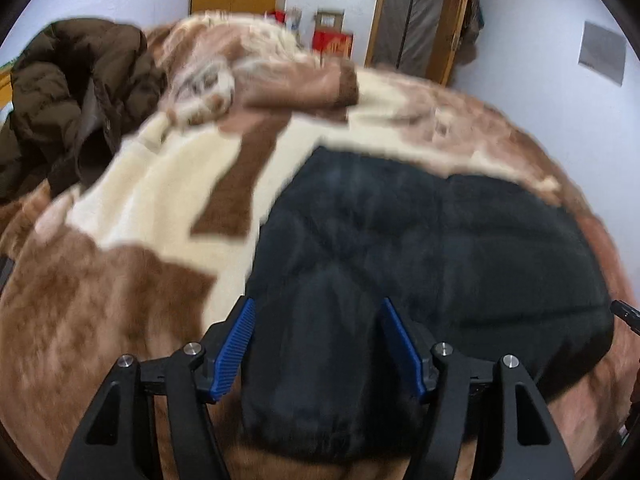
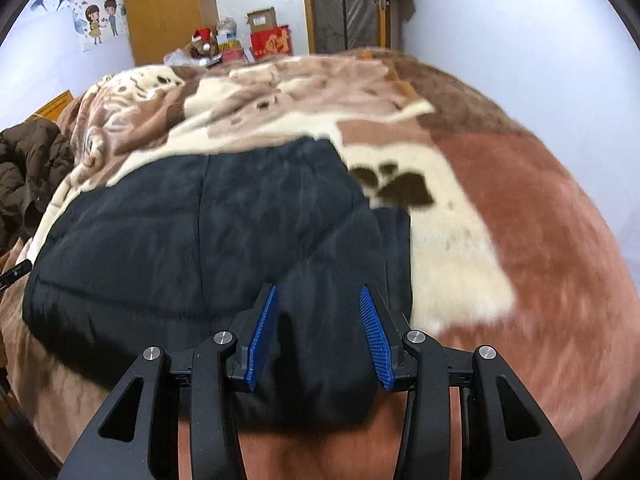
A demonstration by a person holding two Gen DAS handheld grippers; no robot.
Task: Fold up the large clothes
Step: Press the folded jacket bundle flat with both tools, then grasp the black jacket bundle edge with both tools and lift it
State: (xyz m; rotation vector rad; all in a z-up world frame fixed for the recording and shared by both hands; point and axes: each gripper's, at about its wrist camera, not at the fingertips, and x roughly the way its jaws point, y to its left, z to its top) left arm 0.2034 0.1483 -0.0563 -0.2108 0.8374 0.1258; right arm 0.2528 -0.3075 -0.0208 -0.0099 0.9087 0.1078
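A black padded jacket (image 1: 440, 248) lies spread on a brown and cream blanket (image 1: 140, 200) over the bed. A thick bunch of its near edge fills the gap between the blue pads of my left gripper (image 1: 318, 302), which is shut on it. In the right wrist view the same black jacket (image 2: 180, 232) stretches away to the left. My right gripper (image 2: 319, 287) is shut on another bunch of the near hem, with a folded layer showing just past its right pad. Both views are motion-blurred.
A dark brown puffy coat (image 1: 72, 100) is heaped at the bed's far left, also seen as the brown coat (image 2: 28, 168). Boxes (image 2: 268, 36), a wooden wardrobe (image 2: 164, 12) and a door (image 2: 344, 4) stand beyond the bed. The blanket (image 2: 520, 220) continues bare to the right.
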